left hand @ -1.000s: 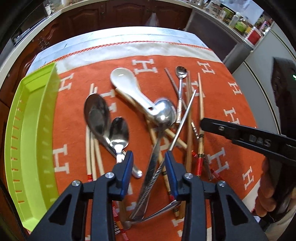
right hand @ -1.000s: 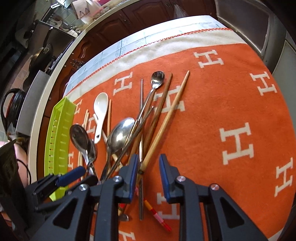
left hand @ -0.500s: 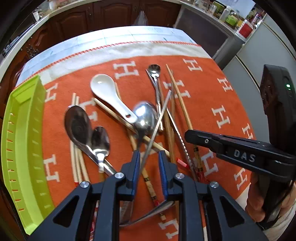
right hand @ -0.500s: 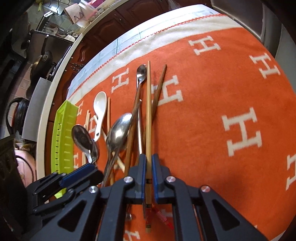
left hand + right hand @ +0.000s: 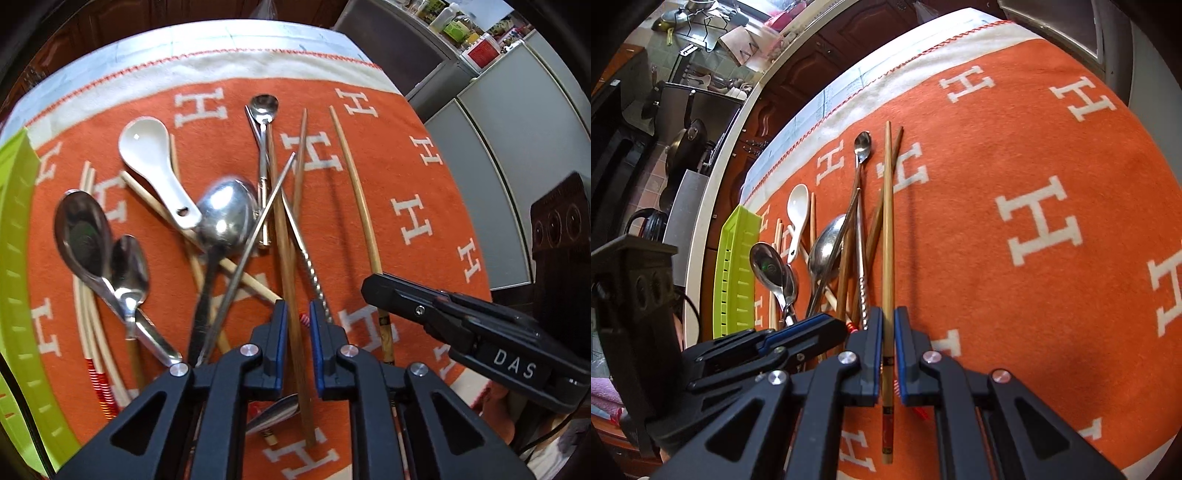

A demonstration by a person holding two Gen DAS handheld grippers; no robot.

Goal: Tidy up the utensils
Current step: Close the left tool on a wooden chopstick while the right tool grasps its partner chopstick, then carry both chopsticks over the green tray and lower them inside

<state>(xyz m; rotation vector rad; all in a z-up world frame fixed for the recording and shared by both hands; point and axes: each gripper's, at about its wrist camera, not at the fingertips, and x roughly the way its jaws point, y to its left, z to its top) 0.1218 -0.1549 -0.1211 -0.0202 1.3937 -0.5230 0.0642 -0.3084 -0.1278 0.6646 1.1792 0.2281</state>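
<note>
Spoons and chopsticks lie heaped on an orange cloth [image 5: 369,122]. My left gripper [image 5: 296,321] points down at the heap with its jaws closing. A brown chopstick [image 5: 287,266] runs between the pads, and slim gaps still show beside it. My right gripper [image 5: 887,325] is shut on a pale wooden chopstick [image 5: 887,240] near its decorated end. In the left wrist view that pale chopstick [image 5: 354,192] leads into the right gripper [image 5: 371,288]. A large metal spoon [image 5: 225,218] and a white ceramic spoon [image 5: 147,155] lie left of the brown chopstick.
A lime green tray [image 5: 14,258] stands along the cloth's left edge. Two more metal spoons [image 5: 81,232] rest near it on pale chopsticks. A thin long-handled spoon [image 5: 263,105] and a metal chopstick [image 5: 258,229] cross the heap. The cloth's right half [image 5: 1034,184] is bare.
The right jaws closed on the pale chopstick and swung it straight. The left gripper shifted right from the metal spoon handle to the brown chopstick while its jaws narrowed.
</note>
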